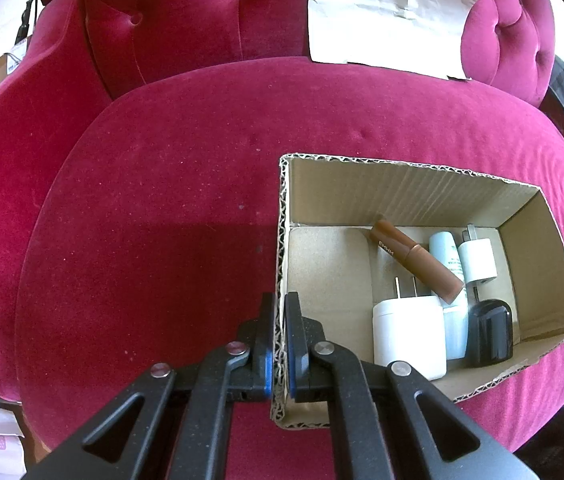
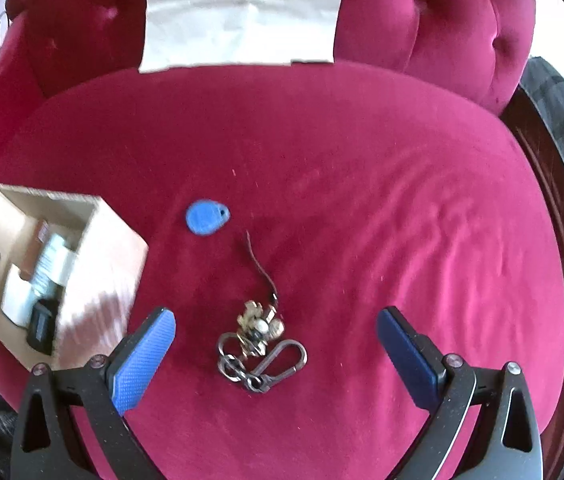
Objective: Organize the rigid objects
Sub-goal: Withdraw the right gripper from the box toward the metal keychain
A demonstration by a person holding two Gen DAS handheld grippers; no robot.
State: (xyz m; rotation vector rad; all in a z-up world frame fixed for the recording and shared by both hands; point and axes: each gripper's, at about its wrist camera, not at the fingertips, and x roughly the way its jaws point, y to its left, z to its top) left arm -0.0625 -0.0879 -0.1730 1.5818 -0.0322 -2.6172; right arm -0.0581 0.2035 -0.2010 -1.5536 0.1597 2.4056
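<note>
Left gripper (image 1: 280, 334) is low at the box (image 1: 422, 192), its two blue-padded jaws pinched together on the near-left cardboard wall, one pad outside, one inside. Corrugated edge shows raw and wavy between them.

Right gripper (image 2: 275, 354) hangs over the red velvet seat (image 2: 362, 200) right of the box, tipped downward, jaws spread wide apart with nothing between the pads. Directly below that gap lies the keyring (image 2: 259, 354): a tangle of dull metal loops, a carabiner clip, a small brassy charm cluster and a thin dark cord trailing away from it. Beyond the keyring, nearer the box's far corner, sits a blue tag (image 2: 206, 217), flat, teardrop-shaped, with a small hole at its tip.

Inside the box, everything crowds the end away from the clamped wall: a white plug (image 1: 410, 334) with two metal prongs, a brown tube (image 1: 418, 260) lying slantwise over a pale blue bottle (image 1: 446, 252), a second smaller white plug (image 1: 478, 260) behind, and a glossy black rounded thing (image 1: 490, 332) at the near side.

Behind the box, a crinkled sheet of paper (image 1: 382, 12) leans on the tufted backrest.
</note>
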